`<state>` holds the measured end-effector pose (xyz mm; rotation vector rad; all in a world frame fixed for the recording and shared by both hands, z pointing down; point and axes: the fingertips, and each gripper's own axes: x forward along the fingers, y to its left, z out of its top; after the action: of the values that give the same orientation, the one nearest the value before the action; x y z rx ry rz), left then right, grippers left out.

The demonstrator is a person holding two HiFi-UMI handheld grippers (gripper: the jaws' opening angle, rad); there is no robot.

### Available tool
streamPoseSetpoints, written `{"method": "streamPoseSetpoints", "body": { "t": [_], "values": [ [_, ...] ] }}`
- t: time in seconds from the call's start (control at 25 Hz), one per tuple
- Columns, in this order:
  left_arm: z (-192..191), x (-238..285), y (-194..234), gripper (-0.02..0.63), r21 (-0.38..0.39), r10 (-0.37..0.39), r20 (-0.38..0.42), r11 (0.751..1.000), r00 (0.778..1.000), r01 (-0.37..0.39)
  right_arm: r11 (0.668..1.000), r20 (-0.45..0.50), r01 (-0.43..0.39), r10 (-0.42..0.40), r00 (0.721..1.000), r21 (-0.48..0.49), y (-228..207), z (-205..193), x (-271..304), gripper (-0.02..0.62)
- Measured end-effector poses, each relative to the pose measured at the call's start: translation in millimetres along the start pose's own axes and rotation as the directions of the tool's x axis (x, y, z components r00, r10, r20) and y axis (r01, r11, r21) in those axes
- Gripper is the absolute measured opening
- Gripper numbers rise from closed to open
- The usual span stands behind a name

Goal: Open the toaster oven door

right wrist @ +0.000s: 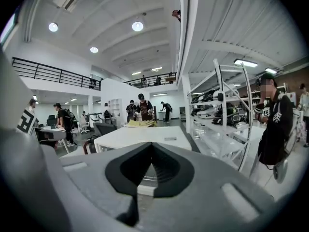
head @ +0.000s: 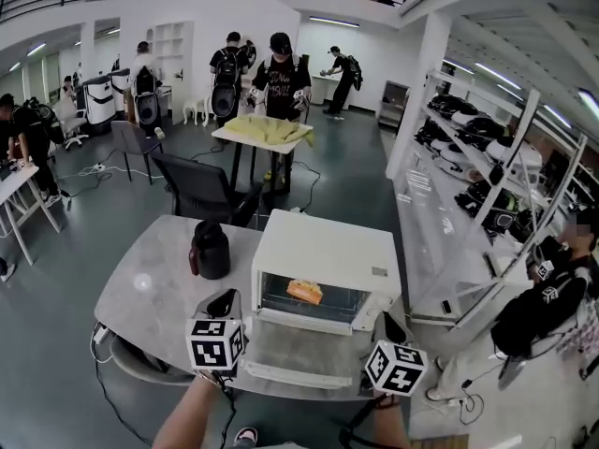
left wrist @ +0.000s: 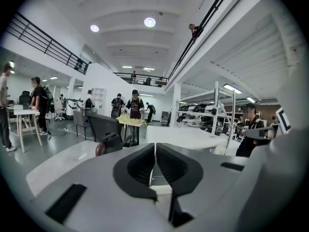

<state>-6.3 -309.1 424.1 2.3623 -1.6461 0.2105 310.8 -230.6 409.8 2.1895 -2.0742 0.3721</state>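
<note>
Toaster oven door lies fully down: opening judged complete. Your left hand-held gripper and right hand-held gripper are closed, empty. Next, draw both clear.

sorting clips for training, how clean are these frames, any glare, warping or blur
Head view: sharp, evenly lit, fisheye bends the white shelf posts; soft glare spot on the grey tabletop. Left gripper view: black circular vignette, round ceiling lamp blown out, dark fingers soft up close. Right gripper view: same vignette, ceiling lamps flare.
</note>
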Motion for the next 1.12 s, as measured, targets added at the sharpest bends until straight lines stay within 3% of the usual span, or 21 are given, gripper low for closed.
{"method": "streamPoseSetpoints", "body": {
  "t": [0.24,0.56,0.68,0.88,1.12],
  "values": [
    [35,6,-18,0.011,0.037,-0.033,0.042,0.999,0.999,0.032,0.999,0.069,0.035,-0.036,0.997,0.007,-14,27,-17,0.005],
    [29,18,-31,0.009,0.055,-0.073,0.023,0.996,0.997,0.072,0.999,0.088,-0.005,0.002,0.996,0.034,-7,20,-17,0.005],
    [24,21,-32,0.009,0.043,-0.077,0.017,0.996,0.997,0.076,1.0,0.08,0.028,-0.028,0.996,-0.008,-8,14,-19,0.005],
    [21,32,-34,0.009,-0.008,-0.074,0.017,0.997,0.997,0.074,0.999,0.076,0.045,-0.046,0.996,0.012,-15,14,-14,0.005],
    [21,37,-35,0.009,0.001,-0.091,0.009,0.996,0.996,0.091,0.999,0.058,0.054,-0.054,0.997,0.001,-10,10,-12,0.005]
  ]
}}
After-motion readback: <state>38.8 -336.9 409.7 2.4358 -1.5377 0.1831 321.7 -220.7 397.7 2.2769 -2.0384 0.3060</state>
